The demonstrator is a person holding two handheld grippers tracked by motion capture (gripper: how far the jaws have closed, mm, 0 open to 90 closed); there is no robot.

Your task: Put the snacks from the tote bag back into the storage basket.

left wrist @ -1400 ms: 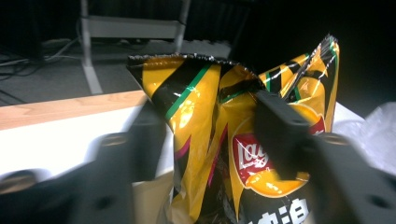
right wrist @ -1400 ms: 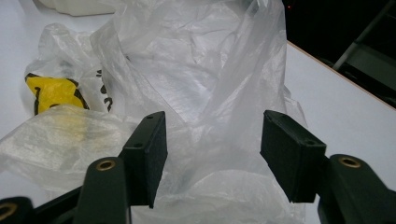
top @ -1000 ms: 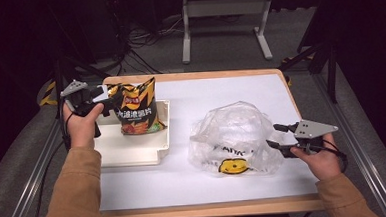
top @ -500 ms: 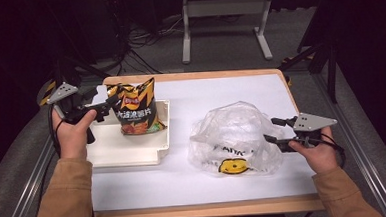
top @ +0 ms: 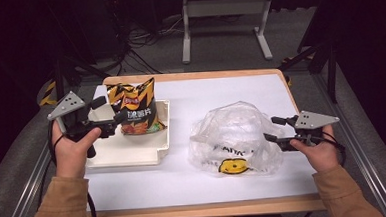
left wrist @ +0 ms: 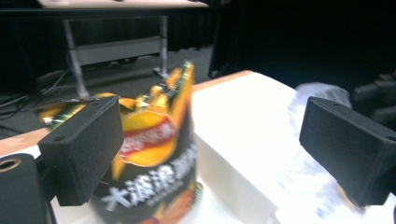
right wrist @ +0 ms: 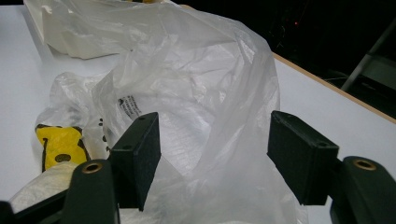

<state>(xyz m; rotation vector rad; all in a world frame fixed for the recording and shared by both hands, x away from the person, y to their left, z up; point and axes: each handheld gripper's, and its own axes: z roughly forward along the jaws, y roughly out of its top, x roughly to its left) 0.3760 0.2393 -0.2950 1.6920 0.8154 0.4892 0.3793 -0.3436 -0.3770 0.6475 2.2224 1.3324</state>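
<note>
A yellow and black chip bag (top: 137,109) stands upright at the back of a white tray (top: 133,152) on the left of the table. My left gripper (top: 108,112) hovers just left of the bag, level, jaws wide open. In the left gripper view the chip bag (left wrist: 156,149) sits partly behind the left pad (left wrist: 84,149), and nothing is pressed between the pads. A crumpled clear plastic bag (top: 232,136) with a yellow smiley print lies right of centre. My right gripper (top: 273,129) stands open at its right edge, with the plastic bag's film (right wrist: 205,102) bulging between the jaws.
The white table top (top: 220,92) has a wooden edge all round. A metal frame (top: 224,21) and cables stand on the dark floor behind the table. A rail runs along each side of the table.
My left hand has drawn a little to the left and toward the near side, beside the chip bag. The right gripper and the plastic bag stay about where they were.
</note>
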